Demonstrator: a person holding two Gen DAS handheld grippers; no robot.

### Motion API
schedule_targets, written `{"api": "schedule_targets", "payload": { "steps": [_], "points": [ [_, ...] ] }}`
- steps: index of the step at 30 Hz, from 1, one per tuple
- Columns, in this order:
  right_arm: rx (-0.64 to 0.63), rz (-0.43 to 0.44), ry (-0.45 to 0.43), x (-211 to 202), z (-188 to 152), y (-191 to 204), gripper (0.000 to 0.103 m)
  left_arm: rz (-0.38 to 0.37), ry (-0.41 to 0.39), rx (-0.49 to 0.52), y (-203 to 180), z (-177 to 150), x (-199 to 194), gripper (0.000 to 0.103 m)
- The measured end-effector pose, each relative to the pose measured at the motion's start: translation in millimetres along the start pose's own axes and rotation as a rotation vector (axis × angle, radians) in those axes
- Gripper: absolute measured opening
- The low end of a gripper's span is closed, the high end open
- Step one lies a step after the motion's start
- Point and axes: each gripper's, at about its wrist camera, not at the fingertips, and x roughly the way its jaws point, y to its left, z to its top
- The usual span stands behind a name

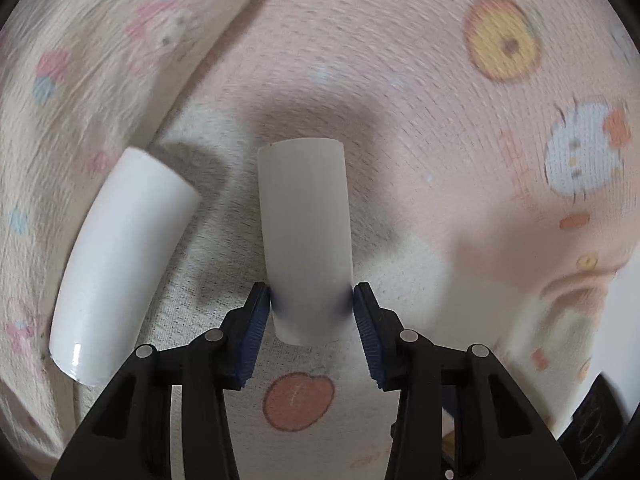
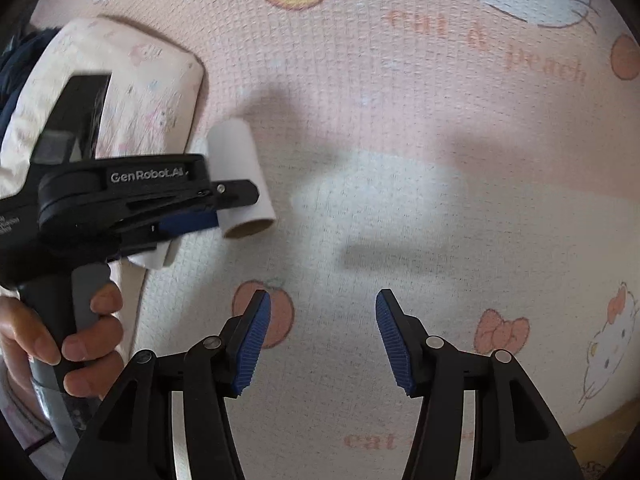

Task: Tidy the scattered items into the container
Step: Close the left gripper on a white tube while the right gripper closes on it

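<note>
My left gripper (image 1: 312,300) is shut on a white roll (image 1: 306,224), gripped near its close end, above a patterned pink and cream bedsheet (image 1: 420,80). A second white roll (image 1: 120,256) lies to its left on the sheet. In the right wrist view the left gripper (image 2: 236,204) shows from the side, holding the white roll (image 2: 240,160), whose brown cardboard core end faces the camera. The second roll (image 2: 150,258) peeks out under it. My right gripper (image 2: 322,312) is open and empty, hovering over the sheet (image 2: 400,200). No container is in view.
A patterned pillow (image 2: 120,88) lies at the left, its edge next to the rolls; it also shows in the left wrist view (image 1: 100,40). A hand (image 2: 76,336) holds the left gripper's handle. The bed edge shows at the lower right.
</note>
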Motion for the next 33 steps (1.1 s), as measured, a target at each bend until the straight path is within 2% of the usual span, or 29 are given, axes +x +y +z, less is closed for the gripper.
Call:
{"api": "schedule_targets", "payload": {
  "steps": [6, 9, 15, 19, 23, 33],
  "points": [
    [0.024, 0.045, 0.009, 8.5, -13.4, -1.7, 0.052, -0.109, 0.097, 0.074, -9.1, -36.0, 12.5, 0.047],
    [0.054, 0.086, 0.019, 15.4, -23.3, -6.0, 0.052, -0.181, 0.141, 0.077, -8.9, -58.6, 19.4, 0.047],
    [0.067, 0.11, 0.057, 27.5, -50.9, -14.6, 0.052, -0.261, 0.197, 0.109, -18.2, -94.4, 31.4, 0.047],
    [0.082, 0.151, 0.056, 28.8, -75.5, -18.5, 0.043, -0.25, 0.206, 0.166, -21.8, -112.5, 30.5, 0.047],
    [0.13, 0.17, 0.059, 23.5, -101.4, -24.6, 0.043, -0.235, 0.224, 0.219, -31.4, -137.1, 29.6, 0.047],
    [0.205, 0.124, 0.126, -1.2, -173.3, -28.2, 0.043, -0.251, 0.33, 0.21, -27.1, -217.0, 22.5, 0.047]
  ]
}}
